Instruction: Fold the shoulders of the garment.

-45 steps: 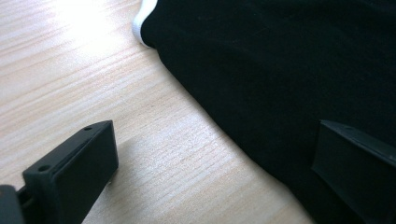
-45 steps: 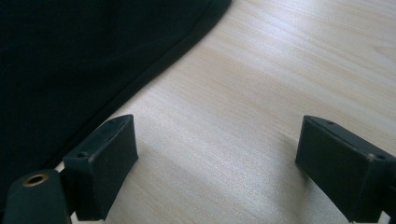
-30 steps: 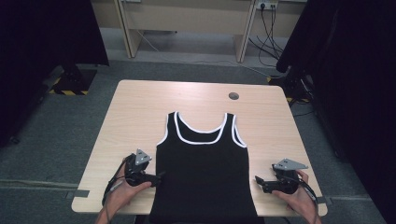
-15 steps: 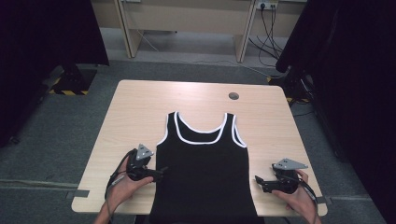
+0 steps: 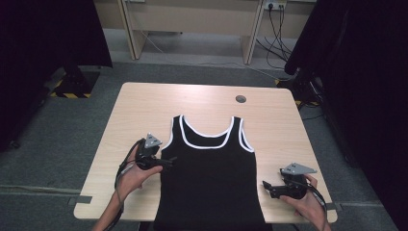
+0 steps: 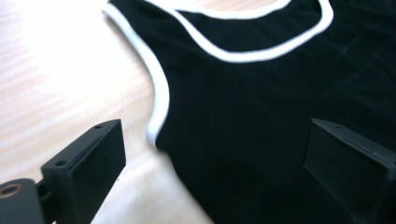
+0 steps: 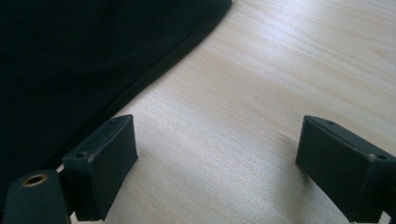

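Note:
A black tank top (image 5: 211, 168) with white trim lies flat on the wooden table (image 5: 144, 110), its neckline toward the far side. My left gripper (image 5: 168, 162) hovers at the top's left side, just below the armhole. In the left gripper view the white-edged armhole and side seam of the top (image 6: 261, 116) lie under the gripper (image 6: 217, 140). Its jaws have just been closing a little but stand wide apart and press on nothing. My right gripper (image 5: 267, 186) rests open beside the top's lower right edge (image 7: 70, 70), over bare wood (image 7: 261, 93).
A round cable hole (image 5: 240, 99) sits near the table's far edge. Behind the table stand a pale desk (image 5: 192, 19) and floor cables (image 5: 279, 29). Dark curtains (image 5: 43, 43) hang at both sides. Grey carpet surrounds the table.
My left hand has carried its gripper away from the person, along the top's left edge toward the armhole, and a little higher. The right hand has stayed put.

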`<state>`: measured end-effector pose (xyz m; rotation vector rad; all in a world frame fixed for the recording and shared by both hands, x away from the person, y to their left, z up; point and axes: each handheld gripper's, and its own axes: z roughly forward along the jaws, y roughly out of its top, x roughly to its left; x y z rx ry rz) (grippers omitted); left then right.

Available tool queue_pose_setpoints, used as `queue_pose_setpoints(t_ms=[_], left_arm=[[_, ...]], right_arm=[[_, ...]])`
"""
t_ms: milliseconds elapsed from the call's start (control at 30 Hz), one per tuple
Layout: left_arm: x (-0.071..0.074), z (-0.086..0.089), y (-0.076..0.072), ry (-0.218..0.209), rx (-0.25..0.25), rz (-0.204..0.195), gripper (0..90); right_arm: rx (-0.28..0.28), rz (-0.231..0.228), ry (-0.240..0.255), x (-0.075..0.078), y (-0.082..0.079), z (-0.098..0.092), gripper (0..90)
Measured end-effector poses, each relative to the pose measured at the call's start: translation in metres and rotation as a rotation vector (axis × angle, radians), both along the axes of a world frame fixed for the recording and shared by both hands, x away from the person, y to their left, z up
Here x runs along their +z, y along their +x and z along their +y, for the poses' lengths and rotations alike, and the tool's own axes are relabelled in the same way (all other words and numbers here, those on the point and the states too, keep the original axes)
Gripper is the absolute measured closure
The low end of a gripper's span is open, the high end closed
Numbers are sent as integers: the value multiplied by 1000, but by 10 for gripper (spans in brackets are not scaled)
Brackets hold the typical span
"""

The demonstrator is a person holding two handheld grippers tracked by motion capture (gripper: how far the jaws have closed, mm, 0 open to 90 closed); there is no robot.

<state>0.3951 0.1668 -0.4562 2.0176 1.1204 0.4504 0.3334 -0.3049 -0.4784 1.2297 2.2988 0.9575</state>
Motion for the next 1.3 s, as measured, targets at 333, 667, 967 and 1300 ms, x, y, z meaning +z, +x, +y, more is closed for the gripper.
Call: queue_pose_setpoints(t_ms=[333, 667, 967, 1300], left_arm=[[5, -7, 32, 2, 26, -9, 96], [-2, -23, 70, 38, 77, 1, 122], [-7, -29, 90, 46, 111, 10, 187], [-16, -39, 113, 53, 132, 39, 254]], right_arm=[[4, -1, 1, 0, 1, 0, 127], [7, 0, 0, 0, 1, 0, 126], [12, 0, -1, 0, 2, 0, 126], [19, -1, -1, 0, 4, 1, 126]])
